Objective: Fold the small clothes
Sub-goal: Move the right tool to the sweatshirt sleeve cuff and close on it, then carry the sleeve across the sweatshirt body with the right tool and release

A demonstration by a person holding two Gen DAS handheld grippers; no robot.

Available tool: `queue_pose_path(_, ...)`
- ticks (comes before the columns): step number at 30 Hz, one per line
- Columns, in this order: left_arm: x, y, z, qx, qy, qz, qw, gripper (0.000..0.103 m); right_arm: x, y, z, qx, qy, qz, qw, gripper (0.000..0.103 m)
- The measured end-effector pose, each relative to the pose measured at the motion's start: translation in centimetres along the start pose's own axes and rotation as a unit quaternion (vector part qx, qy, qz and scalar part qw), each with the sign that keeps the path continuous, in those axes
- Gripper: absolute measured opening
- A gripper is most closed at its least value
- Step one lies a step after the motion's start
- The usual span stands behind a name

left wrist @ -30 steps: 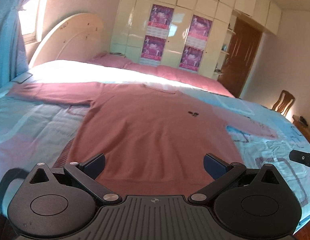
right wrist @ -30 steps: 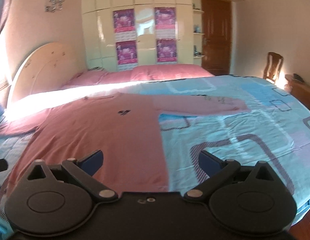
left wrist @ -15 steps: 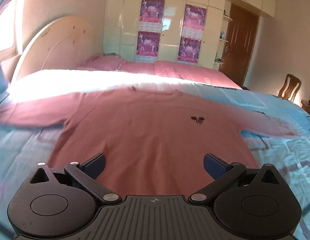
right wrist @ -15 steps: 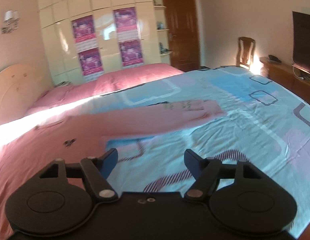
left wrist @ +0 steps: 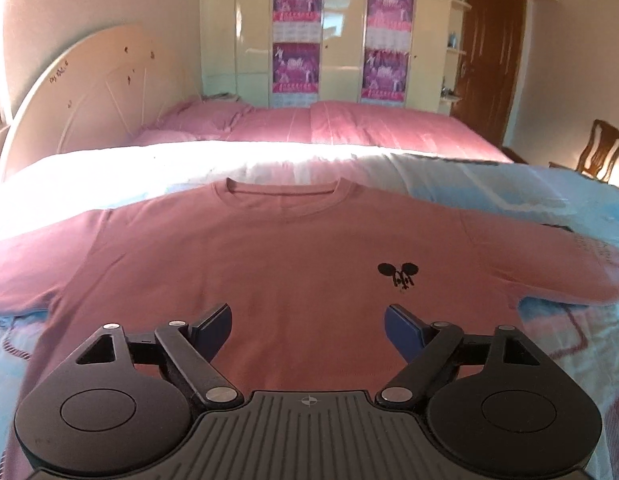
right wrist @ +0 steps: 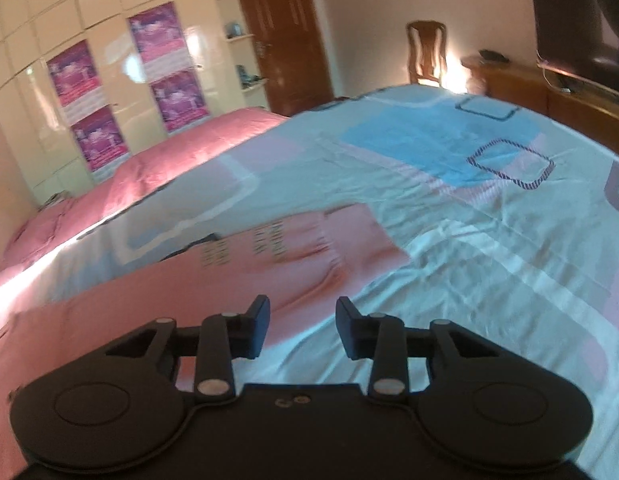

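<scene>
Shirt (left wrist: 269,264) lies flat on the bed (right wrist: 449,208); left gripper (left wrist: 307,320) wide, right gripper (right wrist: 302,320) half open, both closing with nothing between; I'd pinch the sleeve (right wrist: 269,252) at its cuff.

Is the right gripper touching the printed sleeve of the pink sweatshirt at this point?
Cannot tell. In the right wrist view the right gripper, jaws part open and just been closing, frames the printed sleeve, nothing between them; blur and angle hide any gap above the cloth.
</scene>
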State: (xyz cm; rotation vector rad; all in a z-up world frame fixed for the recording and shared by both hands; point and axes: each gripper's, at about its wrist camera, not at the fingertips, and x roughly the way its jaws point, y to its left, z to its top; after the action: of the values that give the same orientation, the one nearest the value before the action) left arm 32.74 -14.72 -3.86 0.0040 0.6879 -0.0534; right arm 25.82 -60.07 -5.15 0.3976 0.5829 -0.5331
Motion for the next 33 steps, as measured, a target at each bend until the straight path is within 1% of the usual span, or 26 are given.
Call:
queue_pose_path(3,1.9,-1.0,0.4,-0.002,0.014,0.005,0.9999,0.083,2.9,-1.5,0.6,0.029,0.012,-0.003,1.0,0.039)
queue_pose_path(5,2.8,-1.5,0.5,-0.003,0.022,0.004,0.9997,0.083,4.5,-2.6,0.7,0.054,0.025,-0.004,0.998,0.042)
queue_pose_path(8,3.7,-2.2,0.5,0.002,0.032,0.005,0.9995,0.083,6.5,-4.3,0.5,0.099,0.049,0.002,0.994,0.046)
queue_pose_path(9,3.9,-2.4,0.5,0.004,0.036,0.005,0.9993,0.083,7.0,-5.0,0.4,0.118,0.054,0.011,0.991,0.047)
queue_pose_path(10,4.1,-2.5,0.4,0.006,0.038,0.005,0.9992,0.083,7.1,-5.3,0.2,0.13,0.05,0.02,0.99,0.047)
queue_pose_path(12,4.5,-2.9,0.4,0.01,0.044,0.003,0.999,0.083,7.3,-5.5,0.2,0.134,0.044,0.029,0.99,0.047)
queue_pose_path(15,4.8,-3.3,0.5,0.013,0.048,0.004,0.9988,0.083,7.6,-5.6,0.3,0.135,0.039,0.037,0.989,0.03)
queue_pose_path(16,4.8,-3.3,0.5,0.015,0.047,0.005,0.9988,0.083,7.8,-5.6,0.4,0.134,0.038,0.034,0.99,0.015)
queue_pose_path(17,4.8,-3.3,0.6,0.017,0.046,0.006,0.9988,0.083,7.9,-5.6,0.5,0.127,0.038,0.03,0.991,0.011)
queue_pose_path(18,4.7,-3.2,0.7,0.017,0.045,0.006,0.9988,0.083,7.7,-5.3,0.7,0.116,0.033,0.028,0.992,0.01)
queue_pose_path(20,4.7,-3.0,1.0,0.02,0.044,0.009,0.9988,0.083,6.6,-4.5,1.1,0.072,-0.006,0.023,0.997,0.009)
queue_pose_path(21,4.8,-2.8,1.1,0.022,0.048,0.012,0.9985,0.083,7.0,-4.0,1.2,0.045,-0.001,0.003,0.999,0.009)
queue_pose_path(22,5.2,-2.5,1.3,0.023,0.055,0.012,0.9981,0.083,8.0,-4.0,1.2,0.045,0.021,-0.01,0.999,0.01)
queue_pose_path(23,5.3,-2.2,1.3,0.023,0.06,0.012,0.9979,0.083,8.8,-4.2,1.1,0.056,0.038,-0.014,0.998,0.01)
queue_pose_path(25,4.9,-1.4,1.2,0.022,0.06,0.014,0.9979,0.083,8.6,-3.5,1.4,0.042,0.027,-0.019,0.999,0.009)
queue_pose_path(28,4.5,0.2,0.9,0.012,0.062,0.018,0.9978,0.083,8.1,-2.3,1.6,0.026,0.014,-0.017,0.999,0.009)
queue_pose_path(30,4.1,1.6,0.5,0.005,0.061,0.02,0.9979,0.083,7.6,-1.3,1.9,0.005,0.003,-0.013,1.0,0.009)
queue_pose_path(33,3.8,3.6,0.0,0.0,0.059,0.022,0.998,0.083,6.6,1.6,2.5,-0.035,-0.021,0.001,0.999,0.009)
